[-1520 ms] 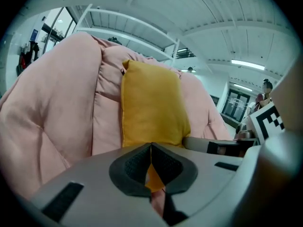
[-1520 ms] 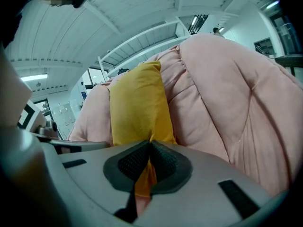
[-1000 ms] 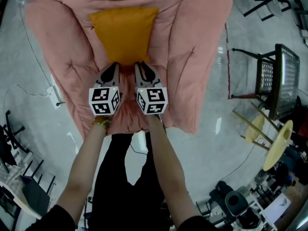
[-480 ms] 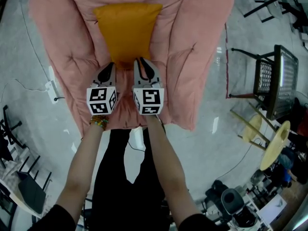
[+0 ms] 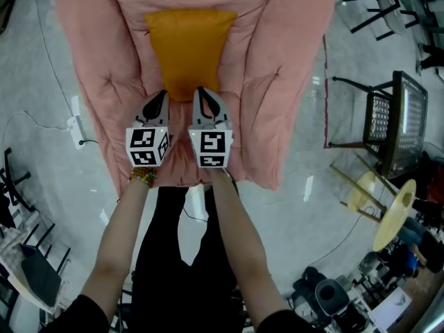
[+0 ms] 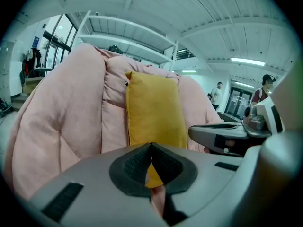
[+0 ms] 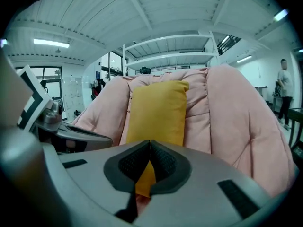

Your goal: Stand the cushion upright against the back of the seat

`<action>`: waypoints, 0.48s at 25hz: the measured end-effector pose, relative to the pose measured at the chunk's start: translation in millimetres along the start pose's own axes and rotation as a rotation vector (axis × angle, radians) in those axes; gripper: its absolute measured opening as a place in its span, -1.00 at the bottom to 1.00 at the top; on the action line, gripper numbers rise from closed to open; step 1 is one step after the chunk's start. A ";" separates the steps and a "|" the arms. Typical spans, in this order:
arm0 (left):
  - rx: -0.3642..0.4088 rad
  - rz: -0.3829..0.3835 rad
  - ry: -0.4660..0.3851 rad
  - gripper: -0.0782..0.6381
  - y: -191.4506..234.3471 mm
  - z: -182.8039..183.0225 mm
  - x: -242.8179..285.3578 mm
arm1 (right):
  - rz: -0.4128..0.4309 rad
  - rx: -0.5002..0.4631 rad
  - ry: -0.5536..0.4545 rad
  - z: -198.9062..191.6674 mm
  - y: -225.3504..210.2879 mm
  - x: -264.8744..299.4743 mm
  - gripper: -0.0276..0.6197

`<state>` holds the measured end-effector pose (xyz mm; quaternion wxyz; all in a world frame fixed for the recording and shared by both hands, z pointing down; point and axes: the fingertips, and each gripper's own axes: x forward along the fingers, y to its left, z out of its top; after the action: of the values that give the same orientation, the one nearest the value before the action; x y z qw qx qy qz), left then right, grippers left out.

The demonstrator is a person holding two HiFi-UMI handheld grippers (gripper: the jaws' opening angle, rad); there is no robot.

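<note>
The orange-yellow cushion stands upright against the back of the pink padded seat, lower edge on the seat pad. My left gripper and right gripper sit side by side at that lower edge. In the left gripper view the cushion rises just beyond my left gripper, whose tips meet with nothing between them. The right gripper view shows the cushion behind my right gripper. Its jaws have just been closing and the tips now touch, with nothing between them.
A black mesh chair and a pale round stool stand on the grey floor to the right. A power strip with a cable lies left of the seat. A person stands far off in the background.
Both grippers have risen a little at the cushion's lower edge. The right gripper has rolled, so its marker cube now faces up more squarely, and its jaws have drawn together.
</note>
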<state>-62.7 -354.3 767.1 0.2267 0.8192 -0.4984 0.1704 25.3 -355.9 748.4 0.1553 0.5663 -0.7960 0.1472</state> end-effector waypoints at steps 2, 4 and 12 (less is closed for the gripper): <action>0.007 -0.006 -0.010 -0.74 -5.2 0.8 -1.9 | -0.005 -0.007 0.004 -2.5 -0.3 -4.2 -0.87; 0.010 -0.014 -0.017 -0.74 -11.2 1.0 -3.8 | -0.004 -0.009 0.011 -4.5 0.5 -7.5 -0.87; 0.032 -0.033 -0.047 -0.75 -29.0 3.6 -20.9 | 0.002 -0.005 -0.005 1.5 12.2 -23.1 -0.87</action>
<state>-45.9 -329.1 747.7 0.2047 0.8346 -0.4873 0.1551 20.8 -332.9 736.7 0.1546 0.5655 -0.7972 0.1440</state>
